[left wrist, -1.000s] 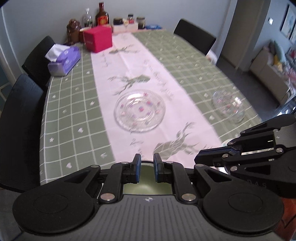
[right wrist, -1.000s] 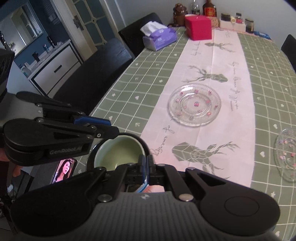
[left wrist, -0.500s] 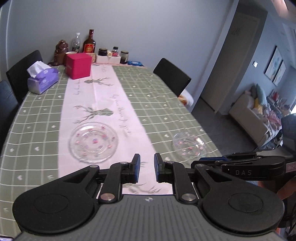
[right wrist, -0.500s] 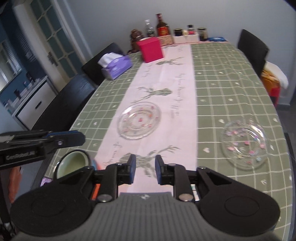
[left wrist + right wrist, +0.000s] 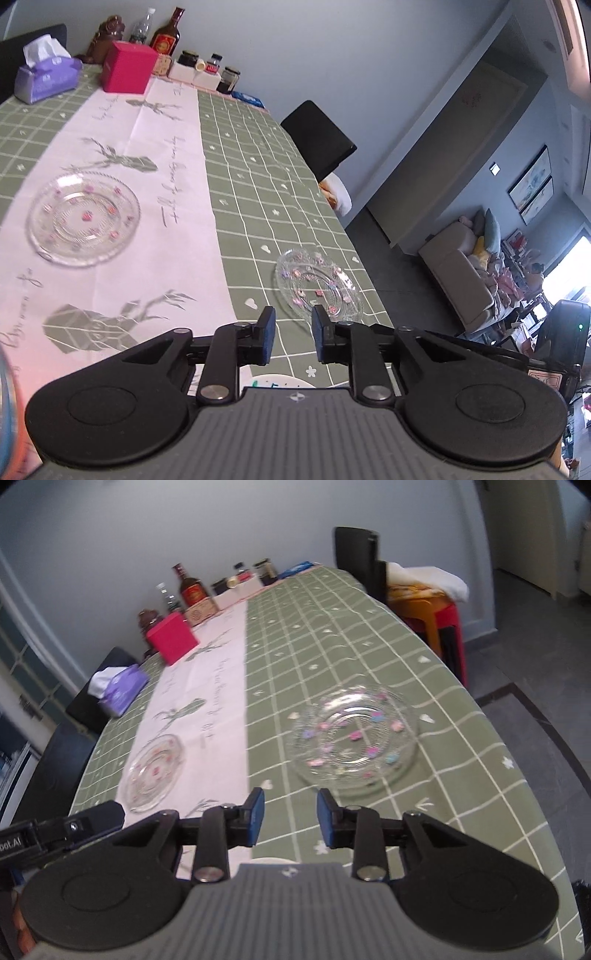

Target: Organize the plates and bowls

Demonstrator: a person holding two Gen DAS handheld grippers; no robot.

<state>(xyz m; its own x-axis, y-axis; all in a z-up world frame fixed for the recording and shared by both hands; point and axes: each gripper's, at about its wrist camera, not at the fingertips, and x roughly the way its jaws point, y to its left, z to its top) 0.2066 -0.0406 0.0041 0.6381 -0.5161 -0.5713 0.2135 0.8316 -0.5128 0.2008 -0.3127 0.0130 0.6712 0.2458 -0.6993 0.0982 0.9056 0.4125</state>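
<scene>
Both views have swung toward the green checked tablecloth point(image 5: 369, 635) by the sofa point(image 5: 458, 273), jaws opening, empty.

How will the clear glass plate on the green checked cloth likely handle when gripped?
The glass plate looks rigid and probably fragile. Its smooth, glossy rim may slip between pads. It lies flat and low, so catching its edge could be awkward, though tipping seems unlikely.
</scene>
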